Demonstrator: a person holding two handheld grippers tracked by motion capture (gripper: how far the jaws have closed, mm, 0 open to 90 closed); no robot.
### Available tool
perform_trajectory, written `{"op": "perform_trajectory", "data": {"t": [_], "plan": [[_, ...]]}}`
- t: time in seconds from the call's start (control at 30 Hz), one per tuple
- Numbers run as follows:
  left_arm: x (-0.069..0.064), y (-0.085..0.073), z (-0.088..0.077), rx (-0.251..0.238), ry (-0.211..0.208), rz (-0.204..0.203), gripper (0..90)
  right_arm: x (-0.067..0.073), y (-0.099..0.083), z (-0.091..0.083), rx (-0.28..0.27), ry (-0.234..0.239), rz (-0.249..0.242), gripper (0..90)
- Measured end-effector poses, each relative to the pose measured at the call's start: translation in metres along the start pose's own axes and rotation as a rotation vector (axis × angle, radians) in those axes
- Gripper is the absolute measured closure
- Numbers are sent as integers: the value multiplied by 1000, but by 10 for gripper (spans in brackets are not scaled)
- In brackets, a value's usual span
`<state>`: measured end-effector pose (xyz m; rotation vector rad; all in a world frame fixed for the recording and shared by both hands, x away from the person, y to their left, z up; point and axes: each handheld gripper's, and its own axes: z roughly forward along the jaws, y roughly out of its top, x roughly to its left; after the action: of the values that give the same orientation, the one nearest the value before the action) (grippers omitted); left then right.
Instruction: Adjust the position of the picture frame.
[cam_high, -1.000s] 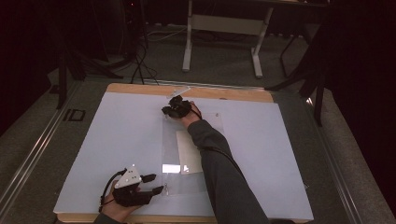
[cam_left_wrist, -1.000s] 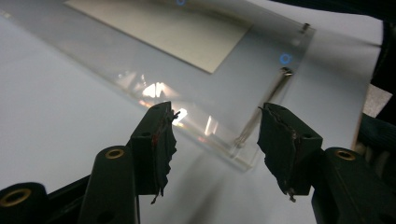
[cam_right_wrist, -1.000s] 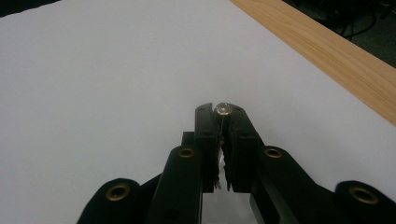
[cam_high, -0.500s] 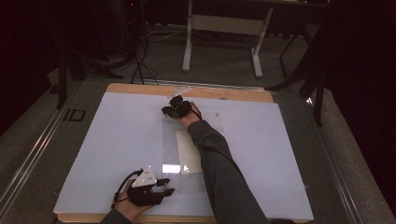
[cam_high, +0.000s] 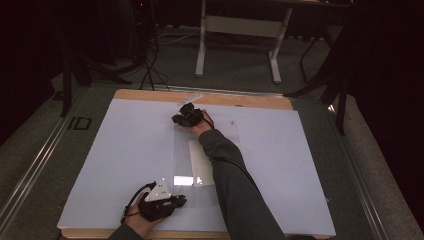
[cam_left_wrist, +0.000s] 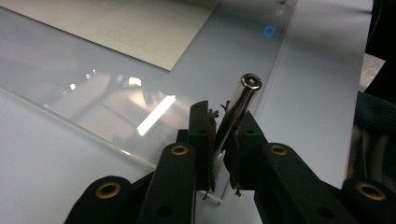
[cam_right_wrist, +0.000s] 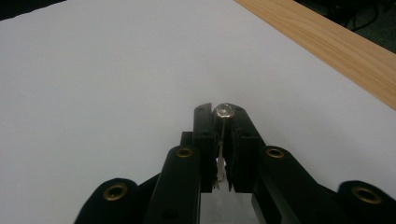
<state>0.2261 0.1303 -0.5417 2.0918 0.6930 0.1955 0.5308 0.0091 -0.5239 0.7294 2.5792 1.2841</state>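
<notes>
— Where was the clear sheet (cam_left_wrist: 93, 93), and what was hard to see?

— It lay flat on the white table (cam_high: 125, 150), near the front edge. Its edges were faint, and the pale paper (cam_left_wrist: 121, 28) under it was cut off at the top.

— And the grippers?

— The left gripper (cam_left_wrist: 223, 135) had just been closing and clamped a shiny metal rod (cam_left_wrist: 236, 116) at the sheet's near edge. The right gripper (cam_right_wrist: 223, 135), far across the table, pinched a thin round-headed pin (cam_right_wrist: 223, 112).

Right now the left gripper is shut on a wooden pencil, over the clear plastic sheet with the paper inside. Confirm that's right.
Not quite. The left gripper is shut on a shiny metal rod, not a wooden pencil; the left gripper view shows it. The rest holds: it sits over the clear plastic sheet with the paper inside.
</notes>
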Motion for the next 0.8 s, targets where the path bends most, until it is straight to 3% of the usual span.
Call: {"op": "perform_trajectory", "data": {"t": [0.17,0.23,0.37,0.63,0.8], "plan": [[-4,1,-2,-16,40,16,837,3,3,0,26,-26,-35,855],[-1,2,-7,-54,35,-12,840,5,4,-1,32,-50,-55,855],[4,2,-19,-93,65,-40,837,1,7,-8,19,-82,-31,853],[20,4,-47,-172,157,-78,821,-23,6,-47,-22,-122,23,849],[41,5,-66,-239,216,-146,804,-36,0,-75,-44,-147,54,849]]}}
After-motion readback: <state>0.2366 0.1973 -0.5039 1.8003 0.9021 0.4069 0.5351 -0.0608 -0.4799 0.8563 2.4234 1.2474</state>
